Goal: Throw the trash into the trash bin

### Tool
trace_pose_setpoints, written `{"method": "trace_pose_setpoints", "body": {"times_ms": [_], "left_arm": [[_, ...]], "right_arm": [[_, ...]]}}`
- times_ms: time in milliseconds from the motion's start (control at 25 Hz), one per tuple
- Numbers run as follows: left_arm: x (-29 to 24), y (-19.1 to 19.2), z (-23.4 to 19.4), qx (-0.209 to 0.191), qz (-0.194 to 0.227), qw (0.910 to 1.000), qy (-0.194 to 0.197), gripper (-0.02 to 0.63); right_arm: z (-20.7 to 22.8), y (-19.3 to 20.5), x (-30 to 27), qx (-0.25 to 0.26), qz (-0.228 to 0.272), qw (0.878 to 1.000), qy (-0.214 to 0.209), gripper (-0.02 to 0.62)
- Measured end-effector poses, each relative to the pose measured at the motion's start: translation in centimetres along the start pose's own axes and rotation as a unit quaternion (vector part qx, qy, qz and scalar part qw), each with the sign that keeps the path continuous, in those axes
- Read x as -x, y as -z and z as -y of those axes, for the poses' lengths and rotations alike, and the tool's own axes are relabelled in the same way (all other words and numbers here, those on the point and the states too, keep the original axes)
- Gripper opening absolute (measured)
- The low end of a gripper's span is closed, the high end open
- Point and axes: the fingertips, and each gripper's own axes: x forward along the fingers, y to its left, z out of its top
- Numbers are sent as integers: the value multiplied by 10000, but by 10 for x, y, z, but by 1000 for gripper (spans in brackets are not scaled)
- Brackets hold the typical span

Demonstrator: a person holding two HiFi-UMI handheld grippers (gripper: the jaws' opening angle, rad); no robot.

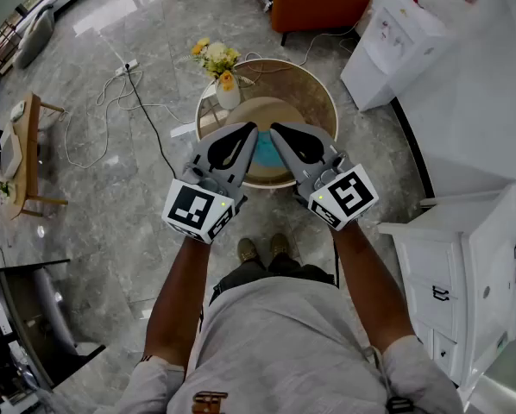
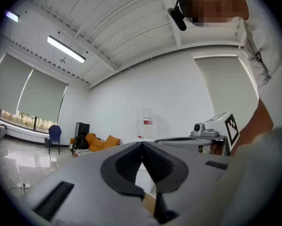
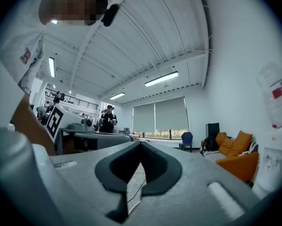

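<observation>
Head view, looking steeply down. The left gripper (image 1: pixel 249 130) and right gripper (image 1: pixel 278 128) are held side by side at centre frame, both level and clenched, each with jaw tip pressed on jaw tip. Just beyond and partly under their tips lies a round tan container with a blue inside (image 1: pixel 275 104), possibly the trash bin, within the outline of the round desk (image 1: pixel 318 93). A vase of flowers (image 1: pixel 222 72) stands at the desk's upper-left edge.

Left hand-held gripper (image 1: pixel 250 128), right hand-held gripper (image 1: pixel 275 128), over round table (image 1: pixel 314 89)
</observation>
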Motion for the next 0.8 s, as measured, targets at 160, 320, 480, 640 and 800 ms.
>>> {"method": "trace_pose_setpoints", "body": {"times_ms": [160,320,480,640,800], "left_arm": [[-3,3,-5,19,-6,10000,-23,0],[-5,3,-4,41,-3,10000,-34,0],[-7,5,-7,36,30,10000,-42,0],[-10,9,-11,48,26,9999,-91,0],[-12,17,-18,73,-11,9998,-182,0]], "right_arm": [[4,3,-3,6,-29,10000,-12,0],[5,6,-3,38,-59,10000,-15,0],[4,2,-4,133,19,9999,-71,1],[10,5,-5,131,54,9999,-21,2],[17,19,-6,175,-59,9998,4,2]]}}
